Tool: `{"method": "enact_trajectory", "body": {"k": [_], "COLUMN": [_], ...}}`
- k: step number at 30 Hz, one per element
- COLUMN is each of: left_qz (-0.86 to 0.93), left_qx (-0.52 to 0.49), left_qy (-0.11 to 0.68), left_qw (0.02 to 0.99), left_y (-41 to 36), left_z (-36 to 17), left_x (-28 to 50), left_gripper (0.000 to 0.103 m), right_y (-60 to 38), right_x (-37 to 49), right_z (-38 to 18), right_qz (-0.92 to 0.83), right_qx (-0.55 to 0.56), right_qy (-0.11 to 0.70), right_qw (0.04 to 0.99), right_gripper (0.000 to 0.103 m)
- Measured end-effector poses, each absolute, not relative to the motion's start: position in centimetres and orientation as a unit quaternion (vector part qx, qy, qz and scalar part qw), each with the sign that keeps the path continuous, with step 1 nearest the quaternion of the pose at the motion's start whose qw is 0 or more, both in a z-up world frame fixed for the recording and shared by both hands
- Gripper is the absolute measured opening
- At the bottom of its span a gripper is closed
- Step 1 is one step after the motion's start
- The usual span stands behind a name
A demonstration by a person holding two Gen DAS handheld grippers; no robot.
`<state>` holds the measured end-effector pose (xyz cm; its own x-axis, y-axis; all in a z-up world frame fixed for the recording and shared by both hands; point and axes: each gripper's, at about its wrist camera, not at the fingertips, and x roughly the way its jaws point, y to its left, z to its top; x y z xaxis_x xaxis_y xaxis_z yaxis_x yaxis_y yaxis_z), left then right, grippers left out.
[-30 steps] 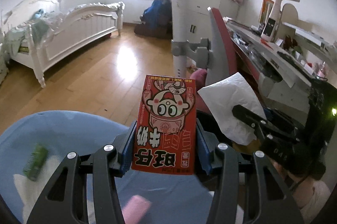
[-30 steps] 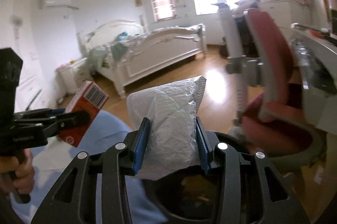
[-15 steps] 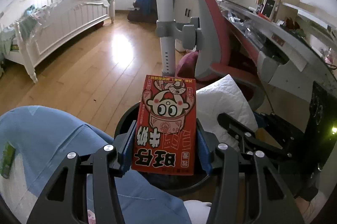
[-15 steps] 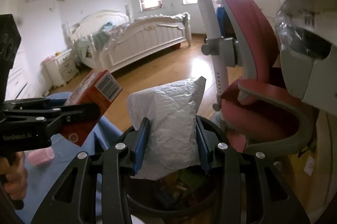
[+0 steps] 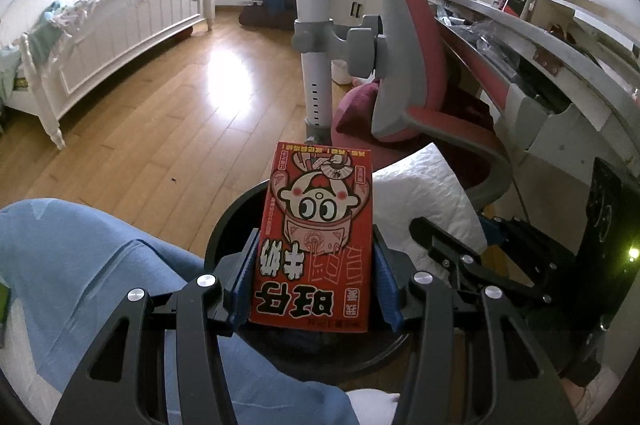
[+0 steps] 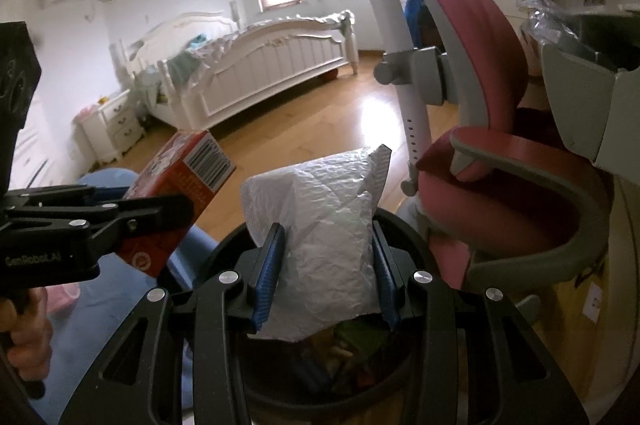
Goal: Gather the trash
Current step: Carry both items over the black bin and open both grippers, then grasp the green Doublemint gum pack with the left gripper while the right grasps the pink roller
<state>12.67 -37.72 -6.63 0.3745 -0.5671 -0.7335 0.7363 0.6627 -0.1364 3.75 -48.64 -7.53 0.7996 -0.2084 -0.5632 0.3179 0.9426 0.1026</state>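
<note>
- Left wrist view puts your left gripper [image 5: 314,279] clamped on the red snack box [image 5: 318,237], blue pads pressed against its two long sides, box upright with the print upside down toward you.
- Below the box sits the black trash bin [image 5: 224,237], its rim curving from 9 o'clock round to 5 o'clock of the frame; the box hangs over the opening, not yet inside.
- At 3 o'clock of the box you see the white crumpled wrapper [image 5: 424,201], close beside it; whether the two touch cannot be told.
- In the right wrist view, your right gripper [image 6: 326,269] grasps that wrapper [image 6: 324,237] between both pads, and the bin's mouth [image 6: 400,225] lies under it with rubbish already visible at 6 o'clock.
- Your left gripper [image 6: 168,209] comes in from 9 o'clock there, near the wrapper.
- Risk: the two tools are crowded over one opening, so a release at the same instant could knock the box onto the rim and tip it to the wooden floor [image 5: 160,129].
- Risk: the wrapper is light and creased; it may cling to a pad or drift past the far rim toward the red chair [image 6: 500,161].
- Risk: your blue-clad knee [image 5: 80,265] sits against the bin at 8 o'clock; a nudge could shift it.
</note>
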Motion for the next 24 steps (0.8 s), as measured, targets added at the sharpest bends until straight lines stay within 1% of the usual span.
{"method": "enact_trajectory", "body": {"k": [3,5,6,7,8,9,10,11,19,24], "left_qz": [-0.396,-0.393,-0.392,-0.39,-0.387,-0.383,-0.381,-0.382,-0.379,-0.365], "left_qx": [0.108,0.109,0.11,0.111,0.111,0.111,0.109,0.106,0.102,0.096], "left_qy": [0.398,0.399,0.4,0.4,0.399,0.397,0.392,0.389,0.381,0.378], "left_qw": [0.821,0.821,0.821,0.822,0.824,0.827,0.83,0.832,0.837,0.845], "left_y": [-38.1,-38.2,-38.3,-38.3,-38.3,-38.2,-38.0,-37.8,-36.0,-33.0], "left_z": [-6.9,-6.9,-6.9,-6.9,-6.9,-6.8,-6.6,-6.4,-5.3,-4.6], "left_x": [13.0,13.2,13.3,13.4,13.4,13.4,13.4,13.3,13.1,13.1], "left_gripper": [0.052,0.053,0.053,0.054,0.064,0.07,0.08,0.082,0.082,0.082], "right_y": [-48.6,-48.8,-48.7,-48.7,-48.7,-48.6,-48.7,-48.6,-47.4,-45.3], "right_x": [3.7,4.0,4.2,4.3,4.3,4.2,4.1,4.1,3.7,3.8], "right_z": [-7.7,-7.9,-8.0,-8.1,-8.1,-8.0,-8.0,-7.9,-7.5,-6.6], "right_qz": [-0.142,-0.142,-0.14,-0.14,-0.141,-0.143,-0.143,-0.144,-0.138,-0.1], "right_qx": [0.098,0.099,0.101,0.103,0.104,0.106,0.107,0.105,0.107,0.118], "right_qy": [0.286,0.29,0.294,0.296,0.294,0.289,0.285,0.285,0.292,0.296], "right_qw": [0.943,0.941,0.94,0.939,0.939,0.941,0.942,0.942,0.94,0.943], "right_gripper": [0.044,0.048,0.052,0.061,0.074,0.078,0.081,0.081,0.081,0.081]}}
